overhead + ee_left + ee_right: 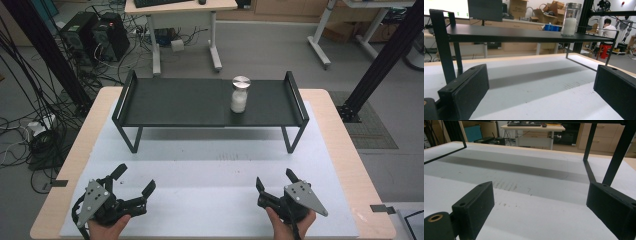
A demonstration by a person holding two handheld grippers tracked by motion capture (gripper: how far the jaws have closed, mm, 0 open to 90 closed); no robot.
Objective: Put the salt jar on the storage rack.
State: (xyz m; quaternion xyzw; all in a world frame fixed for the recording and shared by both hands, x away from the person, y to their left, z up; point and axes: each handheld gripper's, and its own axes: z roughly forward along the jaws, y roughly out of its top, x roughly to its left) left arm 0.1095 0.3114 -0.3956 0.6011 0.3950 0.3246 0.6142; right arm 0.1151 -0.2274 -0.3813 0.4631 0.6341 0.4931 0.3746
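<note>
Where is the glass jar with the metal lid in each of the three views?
High view: the jar stands on the black shelf, right of the shelf's middle.
Left gripper view: the jar is at upper right, on the shelf's top.
Right gripper view: the jar is not in it.
Shared landmark: the shelf's black legs.

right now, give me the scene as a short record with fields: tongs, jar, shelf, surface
left tongs: open, nothing between the jaws, resting low near the front edge of the mat
right tongs: open, nothing held, near the front edge too
jar: clear glass, metal lid, white contents in its lower part, upright on the shelf, right of its middle
shelf: black, raised on legs, low rails at both ends, across the far side of the mat
surface: white mat on a wooden table
</note>
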